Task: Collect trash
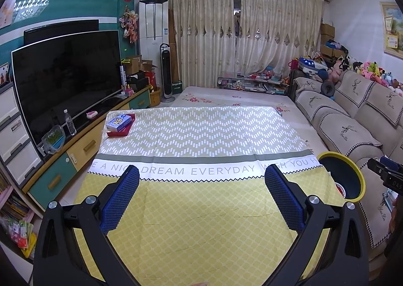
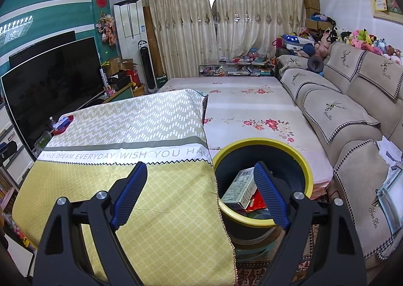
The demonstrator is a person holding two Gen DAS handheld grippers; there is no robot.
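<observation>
Right claw [image 2: 200, 180] gapes empty, straddling the bin's [image 2: 308, 172] yellow rim.

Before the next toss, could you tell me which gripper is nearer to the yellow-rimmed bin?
Right. The right gripper hangs open at the bin, one finger over its mouth; the left gripper hangs over the table, the bin off to its right.

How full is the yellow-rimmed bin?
Partly full: the bin holds a carton and red packaging, all below its rim.

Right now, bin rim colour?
Yellow rim on a dark bin, clearest in the right wrist view.
</observation>
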